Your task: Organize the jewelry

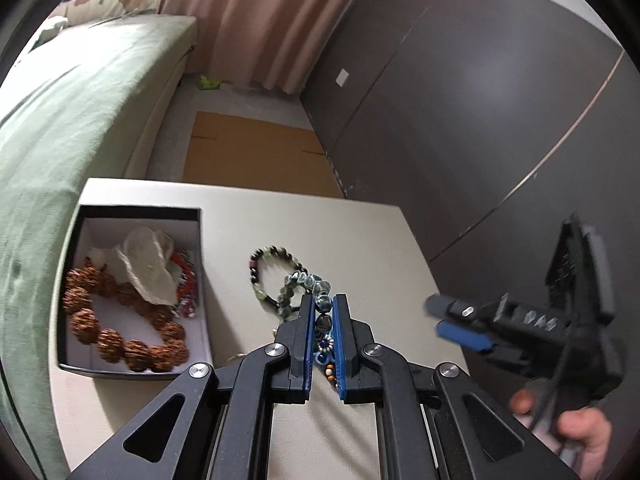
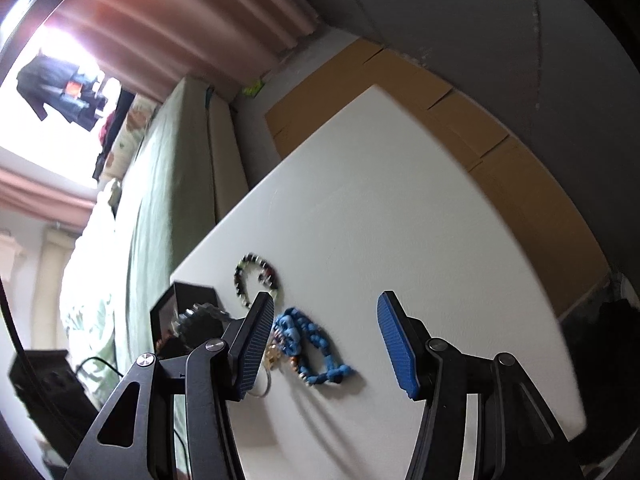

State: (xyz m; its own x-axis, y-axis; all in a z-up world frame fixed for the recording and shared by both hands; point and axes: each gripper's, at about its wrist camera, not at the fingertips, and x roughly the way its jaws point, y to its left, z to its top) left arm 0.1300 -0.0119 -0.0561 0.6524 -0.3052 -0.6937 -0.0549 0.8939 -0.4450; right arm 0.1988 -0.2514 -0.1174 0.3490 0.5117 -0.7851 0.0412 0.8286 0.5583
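My left gripper (image 1: 324, 312) sits at the lower centre of the left wrist view, its blue pads clamped on a grey-green bead bracelet (image 1: 322, 304). The gripped beads stand between the pads, and the rest of the strand trails up and to the left from the tips. Further down between the pads show a small white-and-blue flower bead and some orange beads; whether they belong to the same strand I cannot tell.

Just beyond the tips, slightly left, a dark bead bracelet (image 1: 268, 276) lies flat on the white table (image 1: 360, 240).

At the left of that view an open box (image 1: 140, 213) rests on the table, holding a large brown bead bracelet (image 1: 116, 332), a crumpled piece of paper (image 1: 148, 268) and something red partly under the paper. The box is apart from the gripper, to the left of it.

My right gripper (image 2: 326, 332) stands open with nothing between its pads. In the right wrist view a blue bead necklace (image 2: 312, 344) lies on the table below and between the pads, closer to the left pad. The same gripper appears at the right edge of the left wrist view, held by a hand (image 1: 584, 428).
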